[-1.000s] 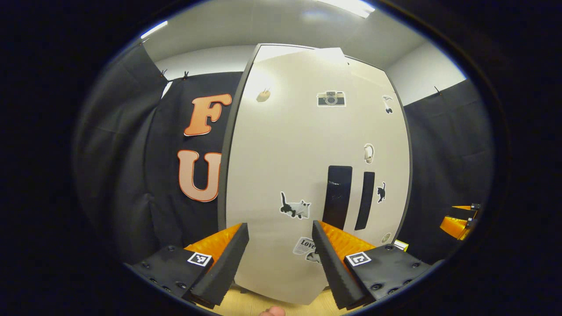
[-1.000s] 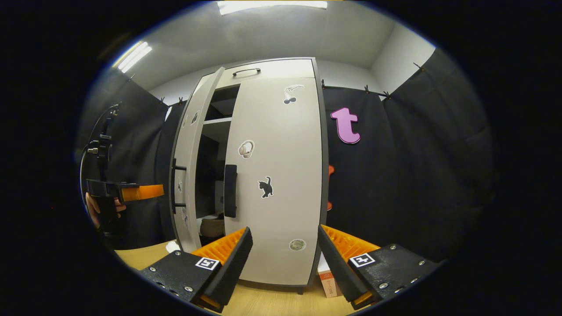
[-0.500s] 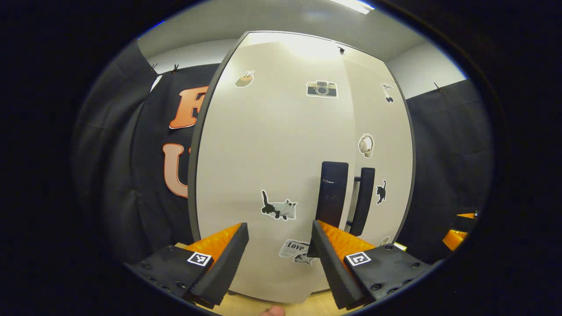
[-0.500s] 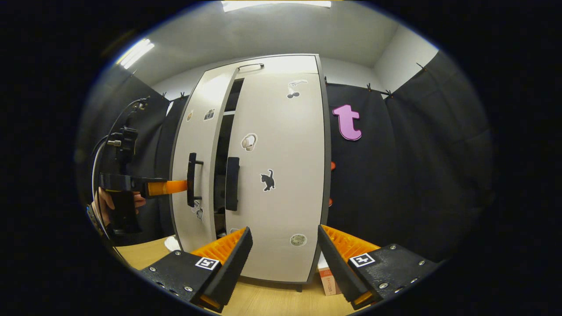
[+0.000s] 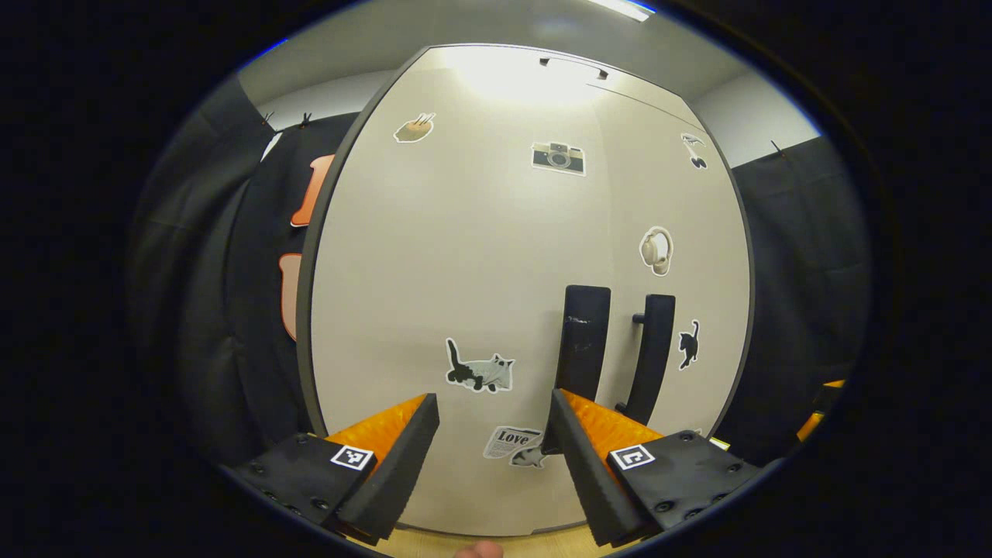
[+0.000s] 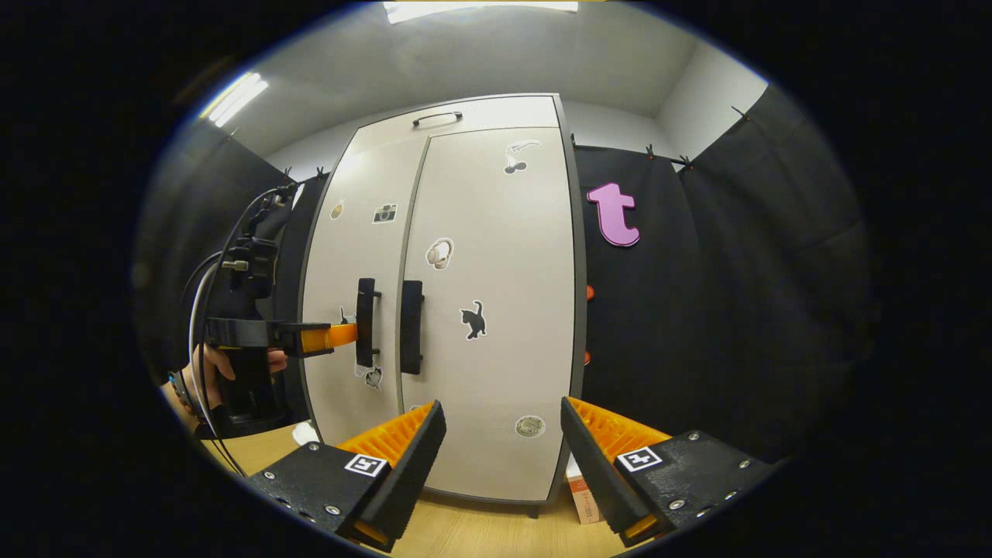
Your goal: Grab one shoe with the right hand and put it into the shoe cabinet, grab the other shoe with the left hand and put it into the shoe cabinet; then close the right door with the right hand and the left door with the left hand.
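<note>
Black cloth walls surround the shoe cabinet [image 6: 465,310] on a wooden floor [image 6: 496,531]; doors flush, both grippers' fingers wide apart.

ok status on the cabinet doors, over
Left gripper open, at left door beside its handle. Right gripper open, empty, off right door. Both doors look shut. Nothing in the way.

cream shoe cabinet [image 6: 496,310], black handles [image 6: 411,325], cat stickers [image 5: 479,373].
</note>
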Demonstrator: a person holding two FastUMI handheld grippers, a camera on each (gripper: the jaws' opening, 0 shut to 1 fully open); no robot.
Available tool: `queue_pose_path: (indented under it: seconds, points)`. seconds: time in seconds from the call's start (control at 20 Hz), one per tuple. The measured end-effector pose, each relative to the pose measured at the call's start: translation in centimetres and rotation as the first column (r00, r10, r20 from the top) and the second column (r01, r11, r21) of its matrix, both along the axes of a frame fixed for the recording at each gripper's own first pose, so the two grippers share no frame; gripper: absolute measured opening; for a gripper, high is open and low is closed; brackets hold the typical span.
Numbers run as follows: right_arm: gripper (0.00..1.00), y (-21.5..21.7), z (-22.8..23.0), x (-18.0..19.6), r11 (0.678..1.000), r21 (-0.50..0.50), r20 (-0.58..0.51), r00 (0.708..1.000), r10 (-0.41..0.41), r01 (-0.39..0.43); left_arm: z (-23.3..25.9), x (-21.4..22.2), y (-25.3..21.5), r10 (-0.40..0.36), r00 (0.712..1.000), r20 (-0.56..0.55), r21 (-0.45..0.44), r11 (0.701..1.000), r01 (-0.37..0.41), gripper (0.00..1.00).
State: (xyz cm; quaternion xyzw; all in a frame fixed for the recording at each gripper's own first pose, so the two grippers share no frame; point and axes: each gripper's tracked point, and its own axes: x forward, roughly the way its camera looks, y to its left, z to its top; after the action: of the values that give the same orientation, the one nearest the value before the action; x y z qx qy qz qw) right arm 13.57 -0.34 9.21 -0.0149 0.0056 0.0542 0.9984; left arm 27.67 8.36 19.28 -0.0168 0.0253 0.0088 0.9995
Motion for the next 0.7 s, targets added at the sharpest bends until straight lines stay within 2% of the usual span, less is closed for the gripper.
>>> queue_pose_path:
  seconds: [0.1,0.15,0.2,0.25,0.45,0.7]
  points:
    - [0.92,-0.1,0.2,0.1,1.000,0.002,0.001,1.000,-0.001,0.001,0.1,0.0,0.0,-0.001,1.000,0.002,0.010,1.000,0.001,0.99]
    - [0.92,-0.1,0.2,0.1,1.000,0.004,0.001,1.000,0.001,-0.001,0.1,-0.1,0.0,-0.003,1.000,0.002,0.009,1.000,0.003,0.95]
    - [0.92,0.0,0.3,0.1,1.000,0.007,0.001,1.000,0.002,-0.002,0.0,0.2,0.0,-0.005,1.000,0.003,0.008,1.000,0.005,0.99]
    - [0.92,0.0,0.4,0.0,1.000,0.009,0.000,1.000,0.003,-0.003,0.0,0.1,-0.1,-0.005,1.000,0.004,0.003,1.000,0.005,0.96]
    - [0.92,0.4,0.4,0.0,1.000,0.006,-0.001,1.000,0.008,-0.008,0.5,-0.9,0.2,0.003,1.000,0.022,-0.003,1.000,-0.002,0.96]
    - [0.92,1.3,0.2,-0.6,1.000,0.007,-0.008,1.000,0.010,-0.010,1.5,-6.6,-0.2,-0.024,0.998,0.055,0.032,0.999,0.022,0.96]
